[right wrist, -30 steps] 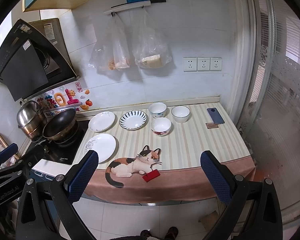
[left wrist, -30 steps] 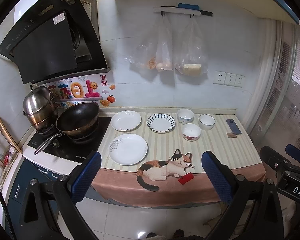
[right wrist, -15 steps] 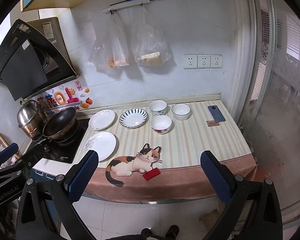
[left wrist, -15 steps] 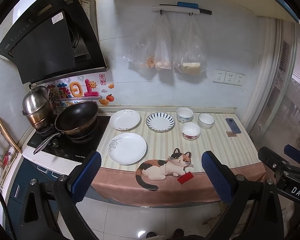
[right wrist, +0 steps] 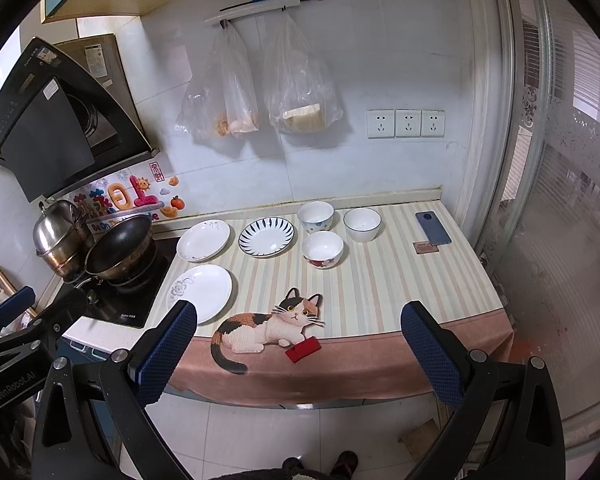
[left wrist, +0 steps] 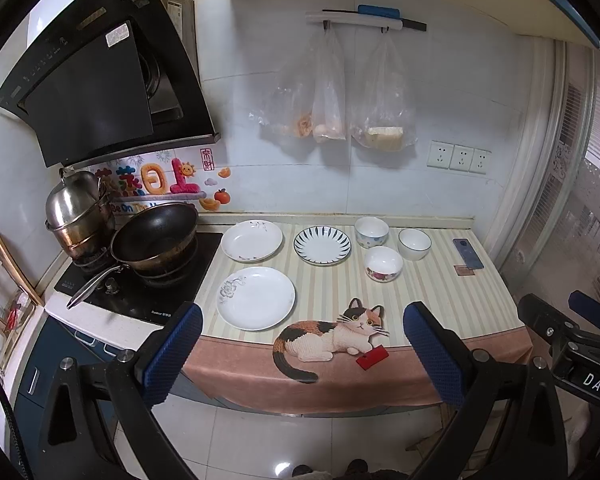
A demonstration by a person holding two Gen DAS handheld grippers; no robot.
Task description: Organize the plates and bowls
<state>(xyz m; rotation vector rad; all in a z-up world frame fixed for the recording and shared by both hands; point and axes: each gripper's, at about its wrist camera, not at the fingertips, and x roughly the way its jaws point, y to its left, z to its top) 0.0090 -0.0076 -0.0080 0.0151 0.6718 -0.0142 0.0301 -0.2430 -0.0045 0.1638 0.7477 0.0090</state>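
On the striped counter (left wrist: 428, 292) lie three plates: a large white plate (left wrist: 255, 298) at the front, a white plate (left wrist: 252, 240) behind it, and a blue-striped plate (left wrist: 322, 245). Three bowls stand to their right: a dotted bowl (left wrist: 372, 232), a blue-rimmed bowl (left wrist: 415, 243) and a red-flowered bowl (left wrist: 383, 263). They also show in the right wrist view, with the large plate (right wrist: 200, 292) and the flowered bowl (right wrist: 323, 249). My left gripper (left wrist: 302, 350) and right gripper (right wrist: 298, 346) are open and empty, held off the counter's front edge.
A wok (left wrist: 154, 240) and a steel pot (left wrist: 78, 212) sit on the hob at the left. A phone (left wrist: 468, 253) lies at the counter's right end. Plastic bags (left wrist: 332, 92) hang on the wall. A cat picture with a red tag (left wrist: 372, 358) marks the cloth's front.
Both grippers have drifted slightly; the counter sits a touch higher in the views. The dishes have not moved.
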